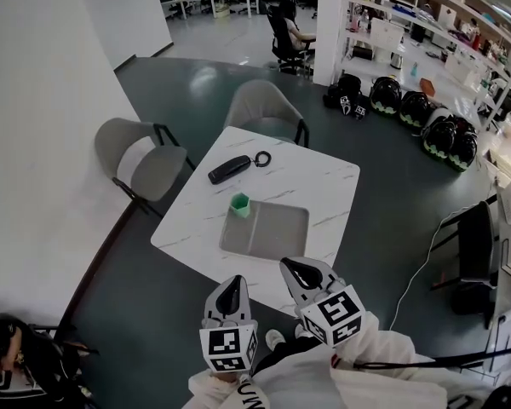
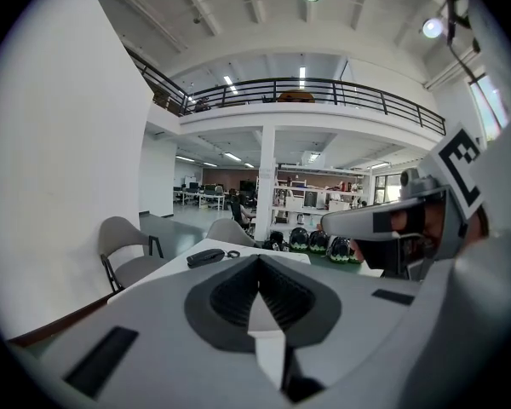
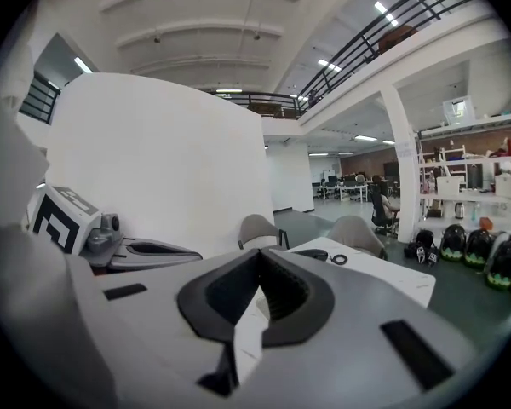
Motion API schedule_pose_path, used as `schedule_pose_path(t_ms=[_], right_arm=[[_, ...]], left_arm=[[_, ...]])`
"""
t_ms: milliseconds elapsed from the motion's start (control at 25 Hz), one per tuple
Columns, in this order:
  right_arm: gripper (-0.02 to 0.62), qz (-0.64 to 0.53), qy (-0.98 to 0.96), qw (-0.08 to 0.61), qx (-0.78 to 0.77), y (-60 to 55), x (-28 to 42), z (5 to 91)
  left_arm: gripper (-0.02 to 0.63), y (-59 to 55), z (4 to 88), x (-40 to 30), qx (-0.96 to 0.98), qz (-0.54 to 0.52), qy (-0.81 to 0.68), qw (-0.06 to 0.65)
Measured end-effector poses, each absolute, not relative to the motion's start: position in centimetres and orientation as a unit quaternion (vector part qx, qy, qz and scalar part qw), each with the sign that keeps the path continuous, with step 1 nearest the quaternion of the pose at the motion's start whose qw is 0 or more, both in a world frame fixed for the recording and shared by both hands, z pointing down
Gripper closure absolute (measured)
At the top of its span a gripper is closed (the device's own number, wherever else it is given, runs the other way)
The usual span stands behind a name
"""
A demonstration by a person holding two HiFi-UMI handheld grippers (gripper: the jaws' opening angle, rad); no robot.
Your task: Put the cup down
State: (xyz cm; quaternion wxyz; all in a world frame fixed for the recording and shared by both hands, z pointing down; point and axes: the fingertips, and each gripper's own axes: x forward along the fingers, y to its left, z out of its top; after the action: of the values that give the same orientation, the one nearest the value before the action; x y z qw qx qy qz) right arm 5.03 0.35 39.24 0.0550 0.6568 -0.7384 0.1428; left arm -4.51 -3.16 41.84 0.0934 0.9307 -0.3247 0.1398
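Your left gripper (image 1: 234, 283) and right gripper (image 1: 292, 267) had jaws shut together, gripping nothing; the green cup (image 1: 240, 204) stood upright at the tray's (image 1: 277, 233) far left corner.

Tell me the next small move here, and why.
Probably just lower both grippers to rest. The green cup already stands upright at the far-left corner of the gray tray, and the left claw and right claw are both shut, empty, and near the body.

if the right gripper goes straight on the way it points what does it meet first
Likely nothing near: the shut right gripper points level over the white marble table; beyond, perhaps a grey chair.
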Motion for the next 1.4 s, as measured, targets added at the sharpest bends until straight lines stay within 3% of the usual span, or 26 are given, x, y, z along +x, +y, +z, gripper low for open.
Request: schedule_pose_path(t_ms=[760, 1400], right_arm=[[0.589, 0.115, -0.757, 0.007, 0.643, 2.5, 7.5, 35.8], [0.591, 0.111, -0.756, 0.009, 0.645, 2.4, 8.8, 35.8]], left_arm=[[0.597, -0.8, 37.7, -1.1, 0.923, 0.107, -0.364, 0.067], [0.597, -0.9, 37.4, 0.2, 0.922, 0.105, -0.367, 0.07]])
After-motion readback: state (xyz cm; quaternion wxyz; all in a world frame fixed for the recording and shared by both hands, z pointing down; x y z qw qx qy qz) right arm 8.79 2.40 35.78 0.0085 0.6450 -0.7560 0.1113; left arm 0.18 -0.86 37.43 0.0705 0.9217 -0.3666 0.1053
